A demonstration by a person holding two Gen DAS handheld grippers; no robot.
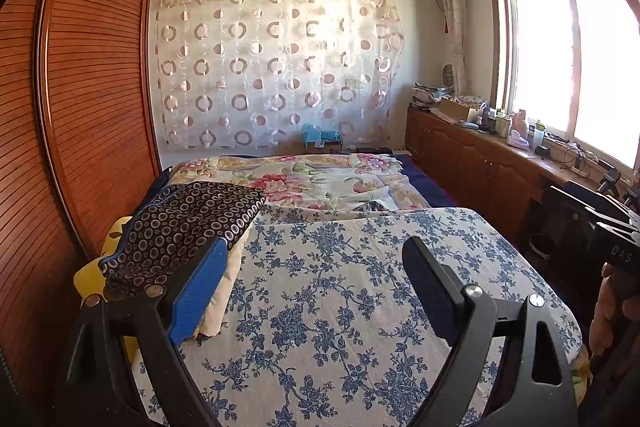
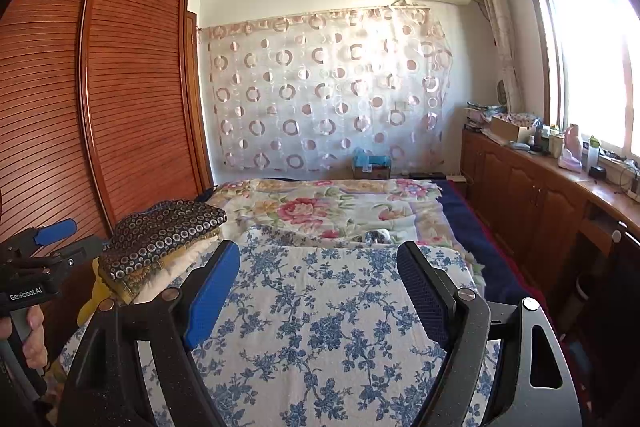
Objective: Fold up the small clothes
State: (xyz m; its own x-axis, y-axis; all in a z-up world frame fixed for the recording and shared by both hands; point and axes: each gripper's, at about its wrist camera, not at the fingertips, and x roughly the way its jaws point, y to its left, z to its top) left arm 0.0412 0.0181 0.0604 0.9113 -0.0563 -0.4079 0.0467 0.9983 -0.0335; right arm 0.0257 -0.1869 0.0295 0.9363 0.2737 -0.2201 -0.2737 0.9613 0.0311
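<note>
A stack of folded clothes point(image 1: 188, 223) lies at the bed's left edge, topped by a dark cloth with a ring pattern point(image 2: 164, 235) over cream and yellow pieces. My left gripper point(image 1: 316, 259) hovers open above the blue-flowered white sheet point(image 1: 340, 307), its blue left pad just beside the stack, nothing between its fingers. My right gripper point(image 2: 320, 263) is open too, over the same sheet point(image 2: 320, 327), right of the stack and holding nothing. Each gripper's body and the hand on it show at the edge of the other's view.
A slatted wooden wardrobe point(image 1: 80, 87) stands close along the bed's left side. A pink-flowered quilt point(image 2: 328, 207) covers the far half of the bed. Low wooden cabinets point(image 2: 532, 199) with clutter on top run under the window on the right.
</note>
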